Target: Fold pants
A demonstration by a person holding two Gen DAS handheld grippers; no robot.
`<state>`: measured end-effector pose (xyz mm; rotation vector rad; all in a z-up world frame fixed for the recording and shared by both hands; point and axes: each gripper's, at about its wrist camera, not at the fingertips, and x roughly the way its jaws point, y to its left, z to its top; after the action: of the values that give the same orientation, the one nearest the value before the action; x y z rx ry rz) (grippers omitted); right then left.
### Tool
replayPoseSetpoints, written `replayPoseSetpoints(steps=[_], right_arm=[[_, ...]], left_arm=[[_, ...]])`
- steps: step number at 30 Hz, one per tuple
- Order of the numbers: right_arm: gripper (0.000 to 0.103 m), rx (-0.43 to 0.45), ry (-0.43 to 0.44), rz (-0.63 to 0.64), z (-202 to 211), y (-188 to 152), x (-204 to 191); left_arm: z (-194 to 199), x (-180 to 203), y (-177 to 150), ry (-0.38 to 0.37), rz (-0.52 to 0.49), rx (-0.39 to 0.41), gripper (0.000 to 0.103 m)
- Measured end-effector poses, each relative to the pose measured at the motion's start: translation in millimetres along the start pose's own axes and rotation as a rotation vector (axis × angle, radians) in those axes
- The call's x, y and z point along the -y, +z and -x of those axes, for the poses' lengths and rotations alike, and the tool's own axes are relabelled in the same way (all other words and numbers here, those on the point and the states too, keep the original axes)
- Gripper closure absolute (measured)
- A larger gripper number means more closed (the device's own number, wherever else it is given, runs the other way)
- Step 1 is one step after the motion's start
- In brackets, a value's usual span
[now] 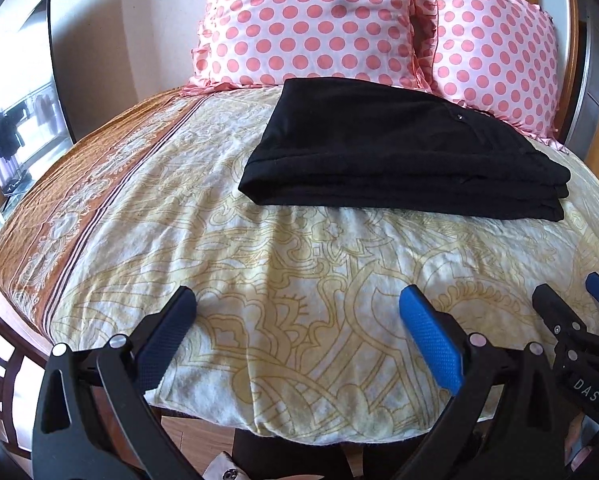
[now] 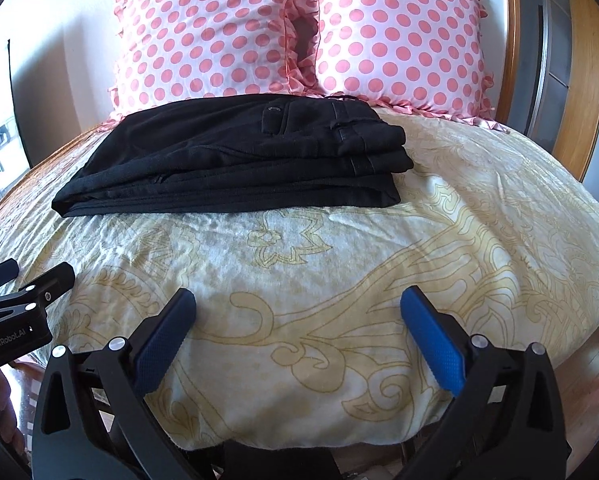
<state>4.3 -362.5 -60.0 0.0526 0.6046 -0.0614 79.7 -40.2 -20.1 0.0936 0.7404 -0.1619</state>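
The black pants (image 1: 399,148) lie folded into a thick rectangular stack on the bed, near the pillows. They also show in the right wrist view (image 2: 239,160), waistband to the right. My left gripper (image 1: 299,300) is open and empty, held over the near part of the bed, well short of the pants. My right gripper (image 2: 299,300) is open and empty too, beside the left one. The right gripper's fingers (image 1: 555,308) show at the right edge of the left wrist view. The left gripper's fingers (image 2: 55,276) show at the left edge of the right wrist view.
The bed has a cream cover with yellow patterns (image 1: 299,280) and a brown patterned border (image 1: 79,200) on the left. Two pink polka-dot pillows (image 1: 311,20) (image 2: 403,40) lean against a wooden headboard (image 2: 515,60). A screen (image 1: 23,112) stands at the left.
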Motion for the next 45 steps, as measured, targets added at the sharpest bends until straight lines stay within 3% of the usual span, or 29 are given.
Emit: replayPoseSetpoints(steps=[22,29,45], right_arm=[[0.001,0.002,-0.001,0.0,0.2,-0.4,-0.5],[0.001,0.004,0.001,0.001,0.5,0.4,-0.7],[0.001,0.004,0.001,0.001,0.6,0.2,-1.3]], left_arm=[[-0.9,-2.1,0.4,0.002,-0.001,0.003,0.002],[1.4,1.2,-1.1,-0.059,-0.054,0.018,0.002],[-0.2,3.1,-0.3,-0.06,-0.055,0.023,0.002]])
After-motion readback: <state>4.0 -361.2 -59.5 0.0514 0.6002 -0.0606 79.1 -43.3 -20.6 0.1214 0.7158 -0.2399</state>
